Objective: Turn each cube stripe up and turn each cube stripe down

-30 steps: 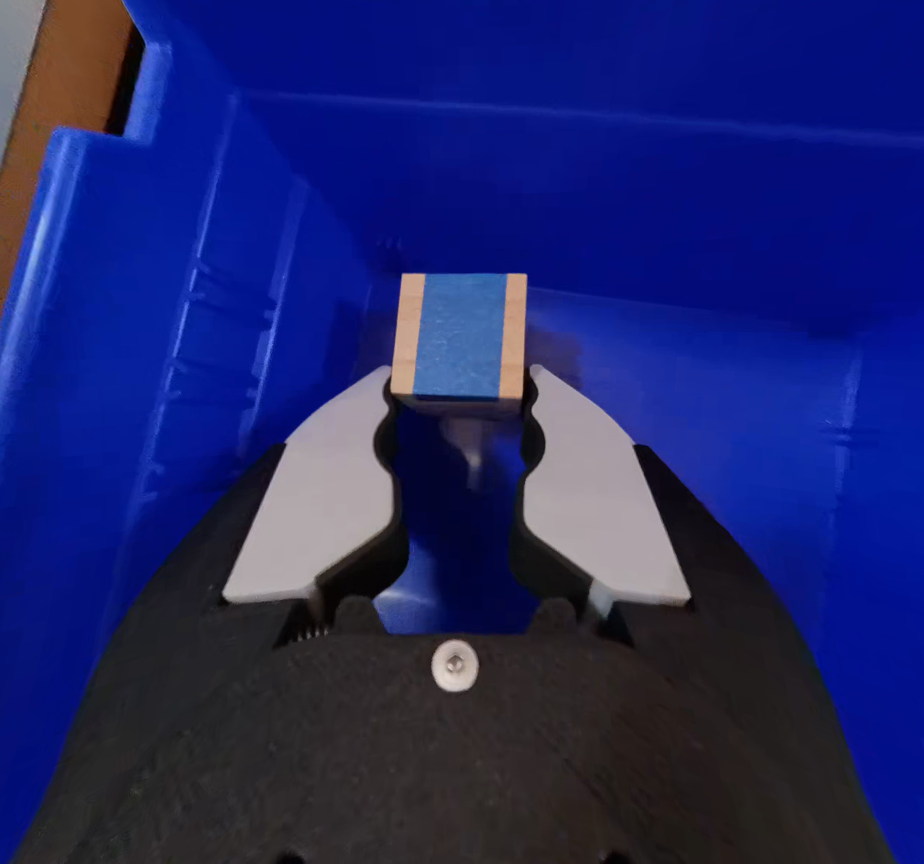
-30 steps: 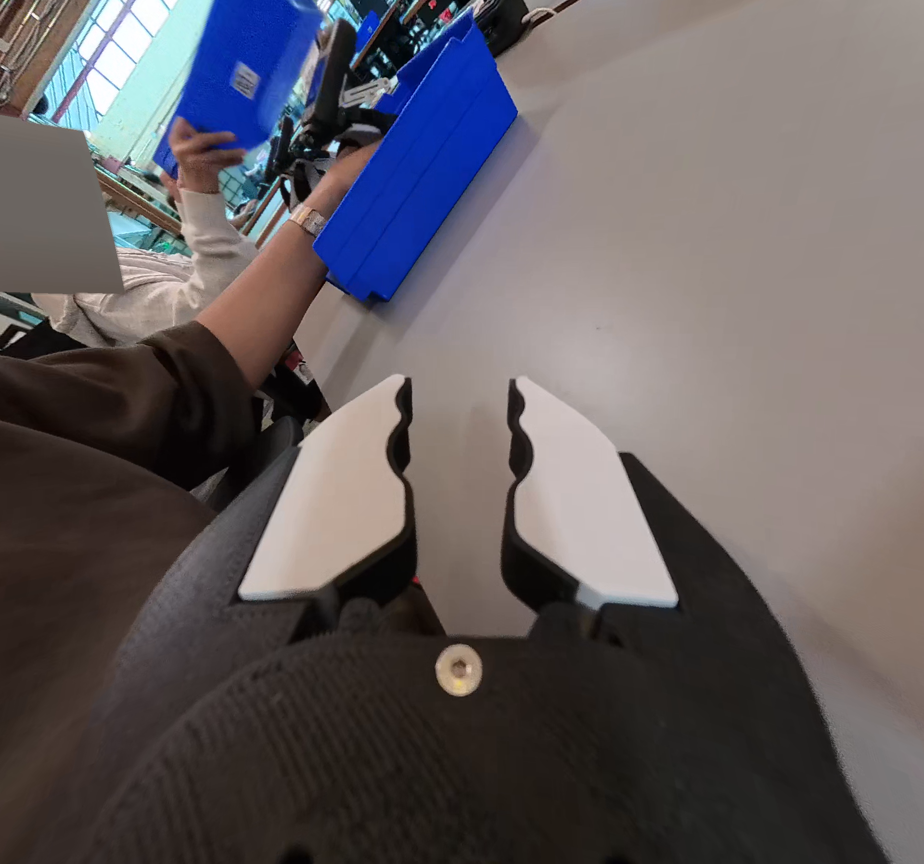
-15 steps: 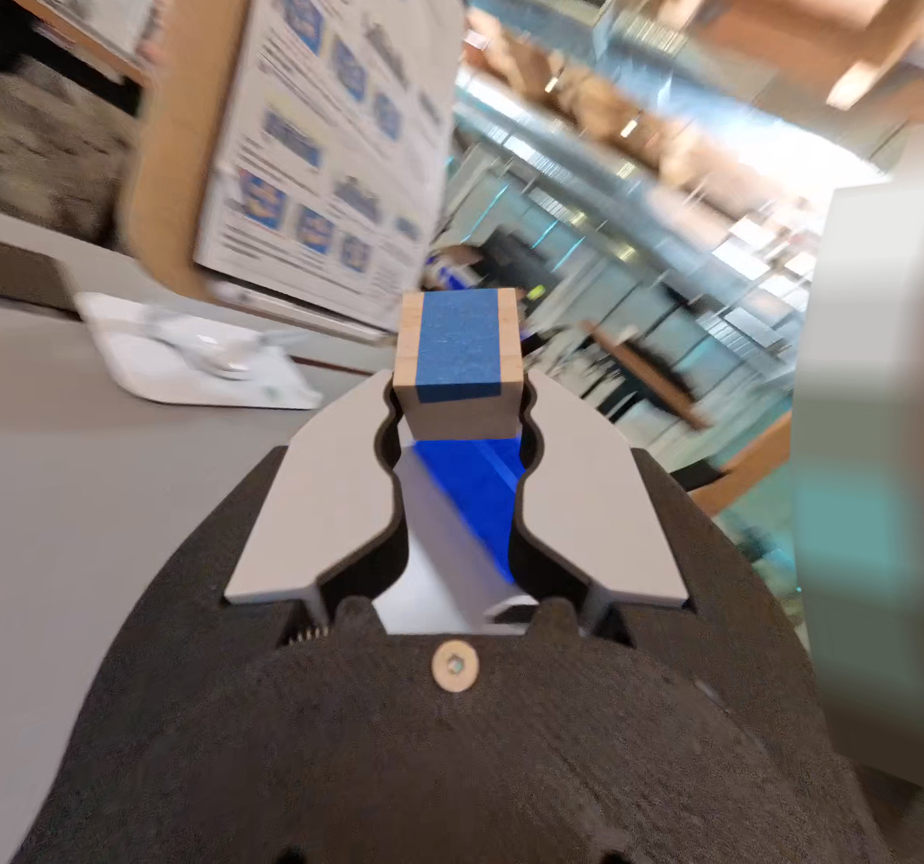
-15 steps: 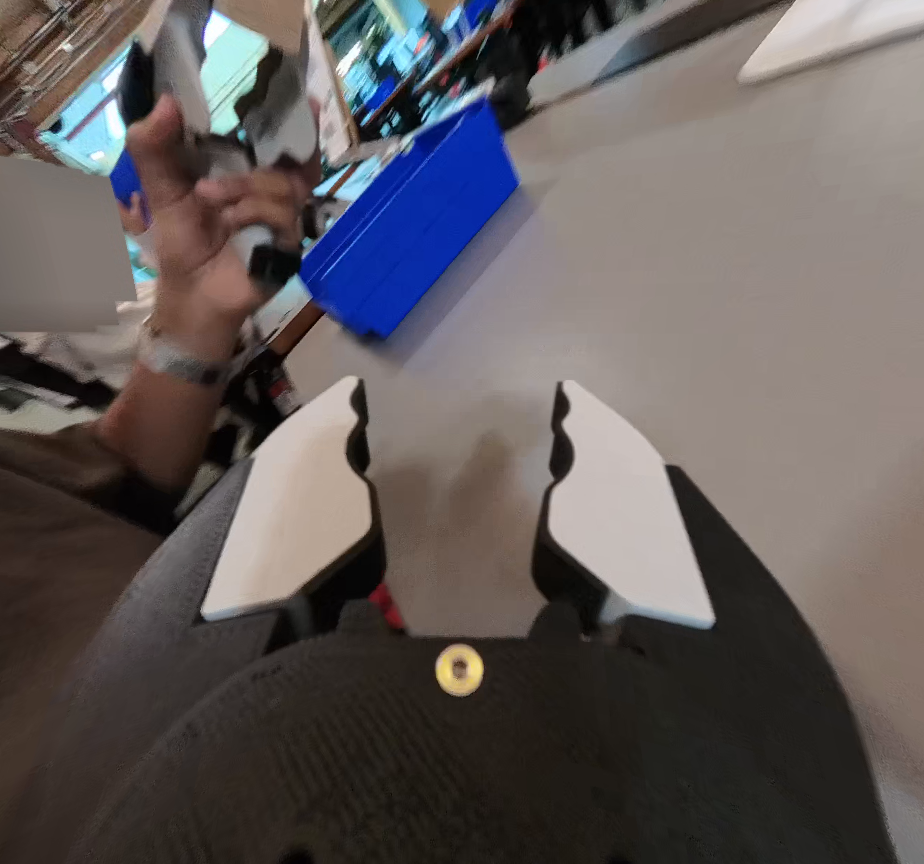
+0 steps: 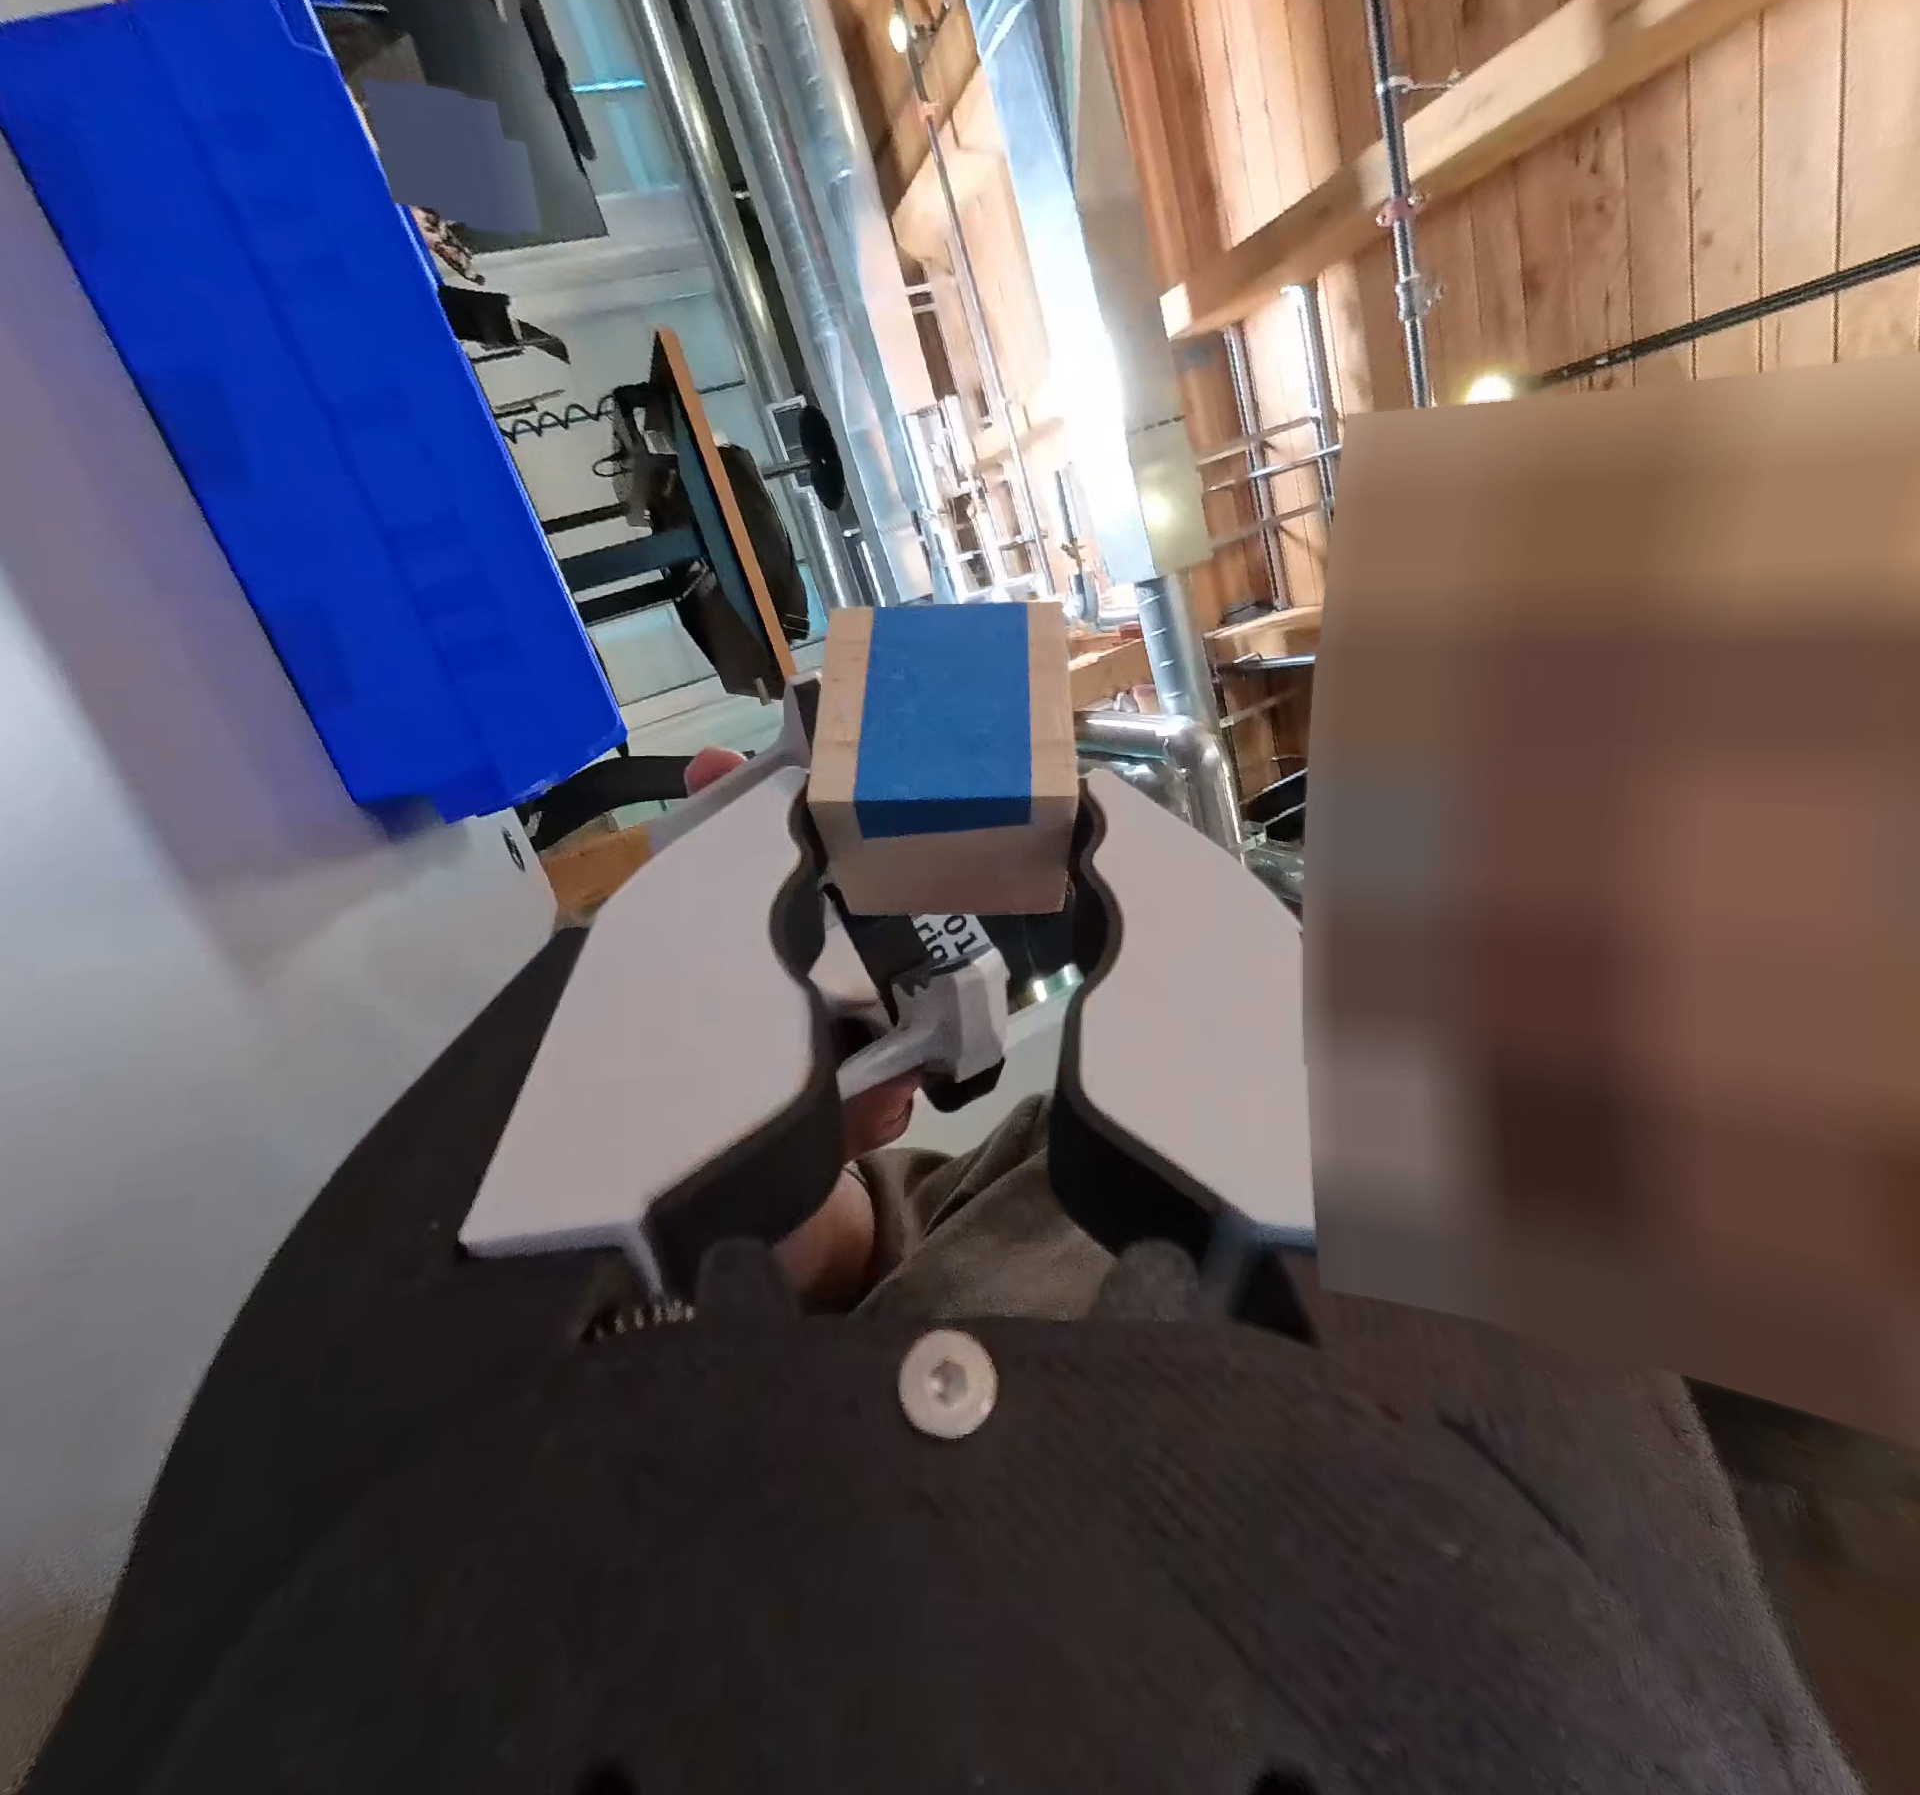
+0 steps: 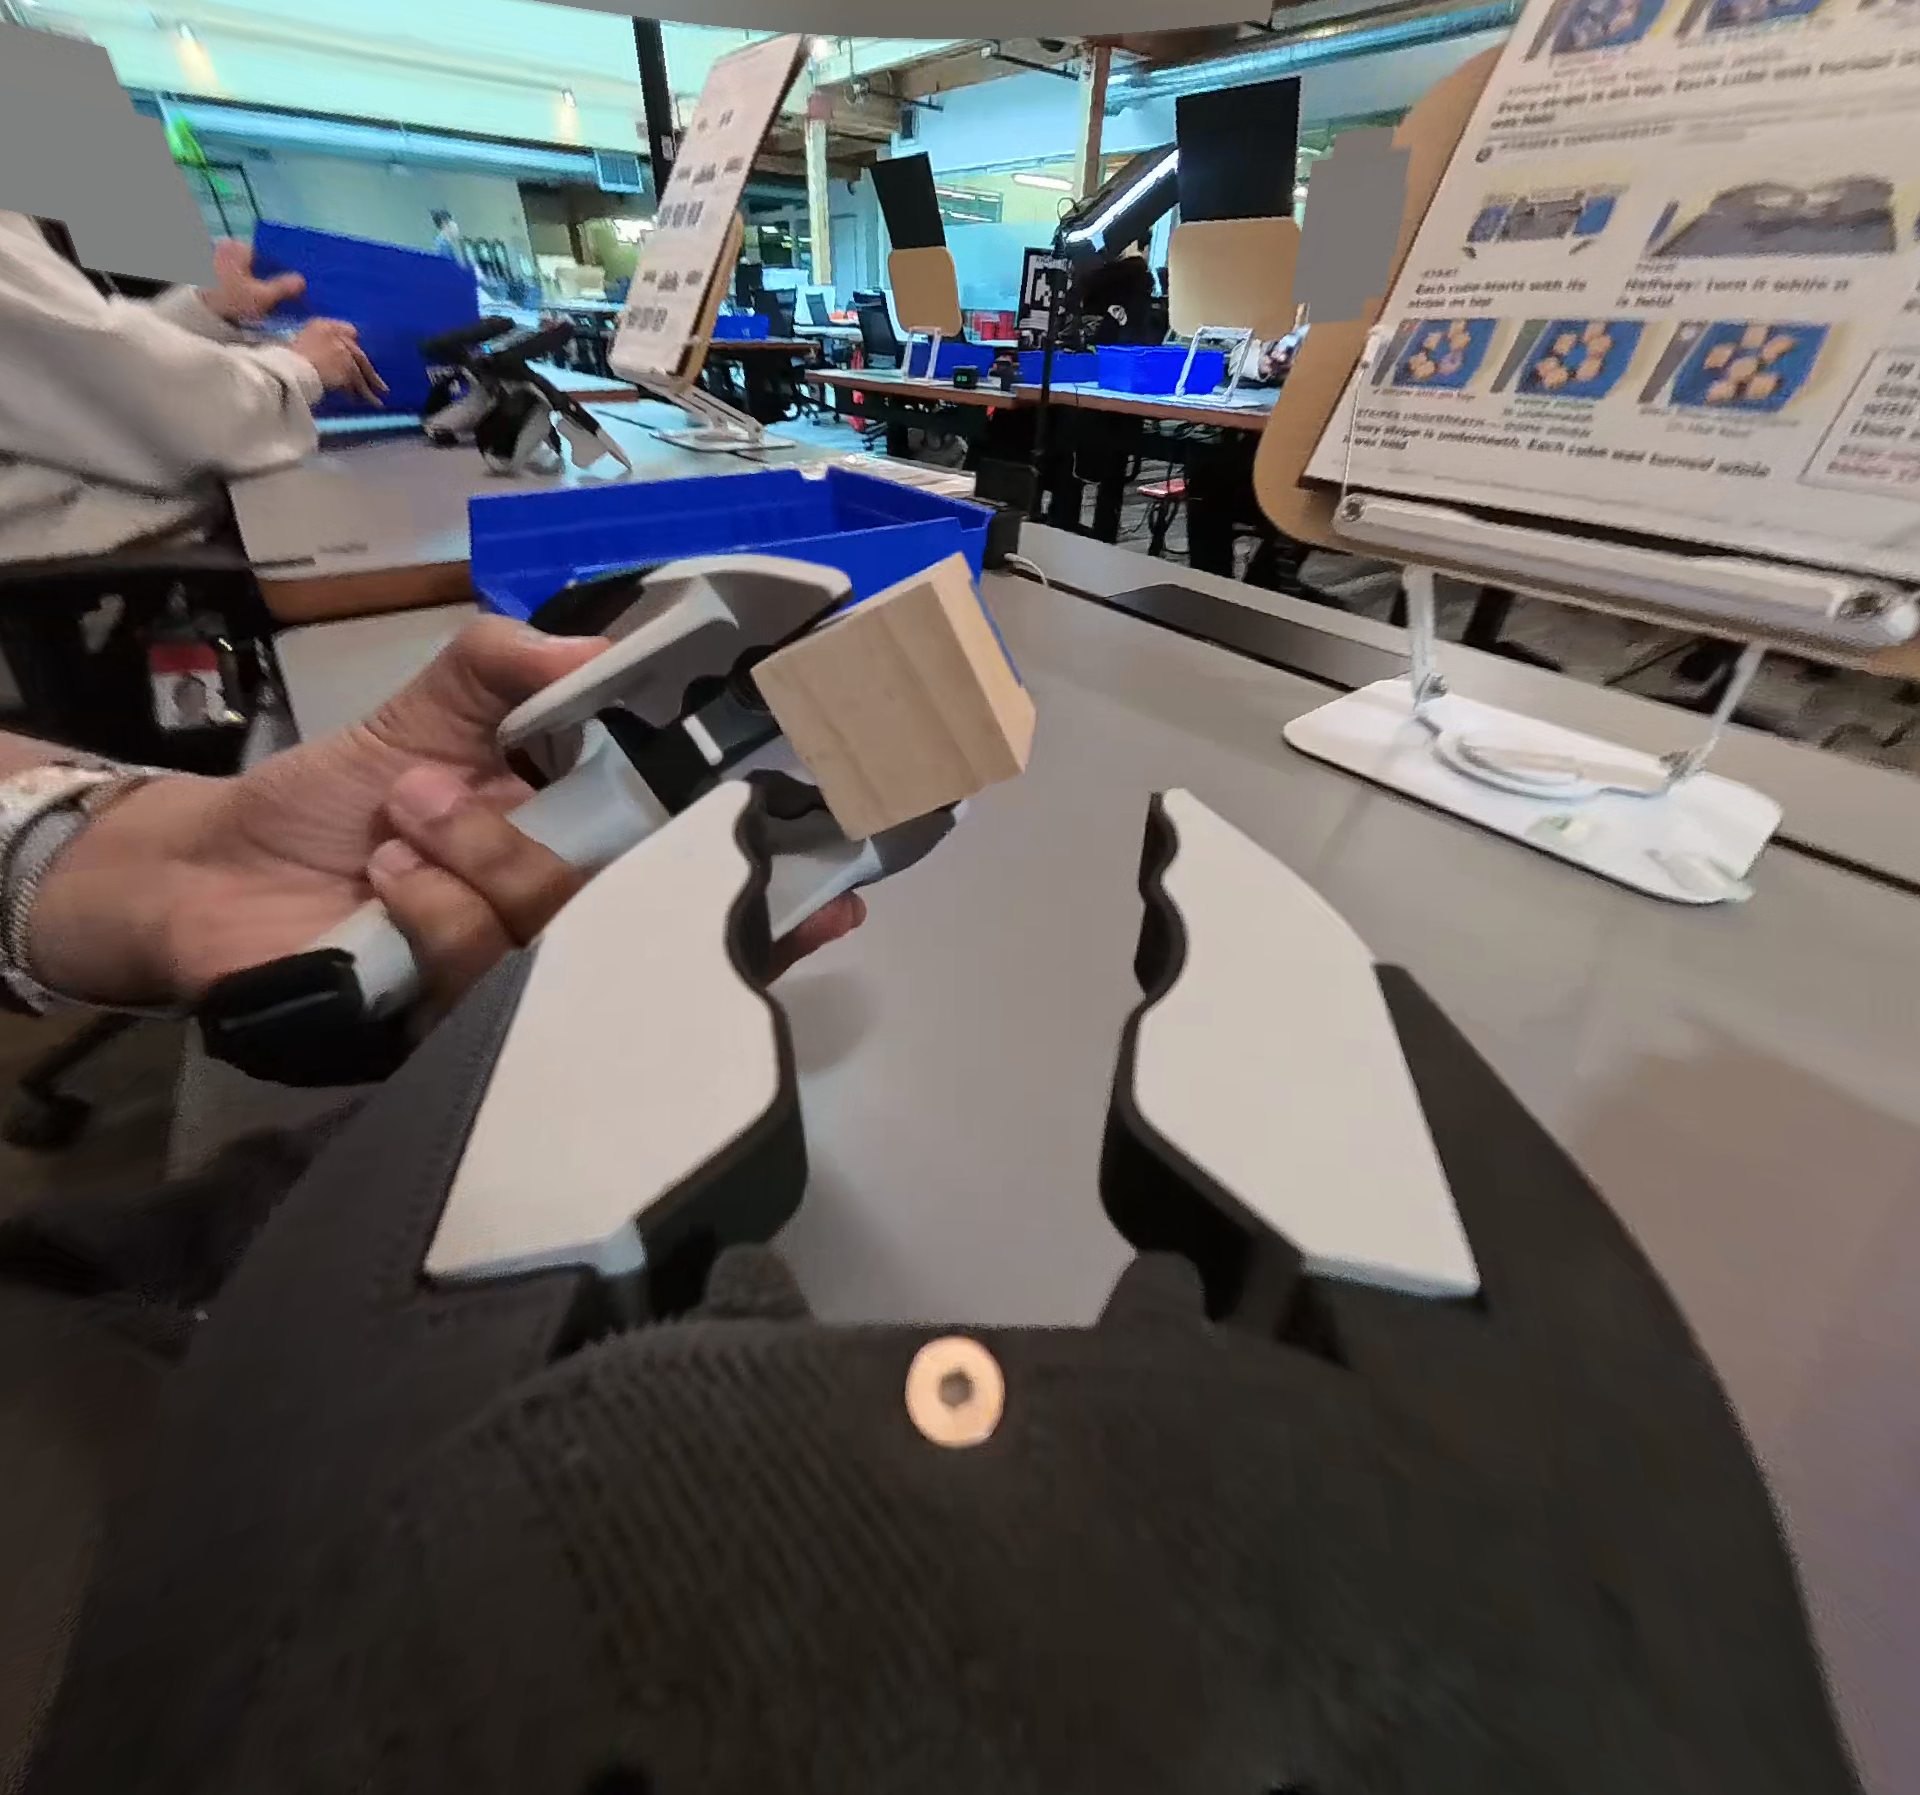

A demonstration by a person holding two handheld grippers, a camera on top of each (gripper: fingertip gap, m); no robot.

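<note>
Left tool (image 6: 831, 748) grips cube (image 6: 894, 696); right tool (image 6: 951, 898) seemingly agape.

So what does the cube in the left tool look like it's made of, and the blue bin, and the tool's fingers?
The cube looks like pale unfinished wood, with faint grain lines; its blue stripe looks like matte tape. The blue bin seems to be moulded plastic, smooth with a slight sheen. The left tool has flat matte grey fingers, probably plastic, though that is less certain.

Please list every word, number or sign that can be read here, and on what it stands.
I do not quote writing; it stands on:
instruction sheet on the right stand: printed, blurred.
second sheet farther back: too small.
white label below the cube: partly hidden.
cube: blue stripe only, no writing.
</note>
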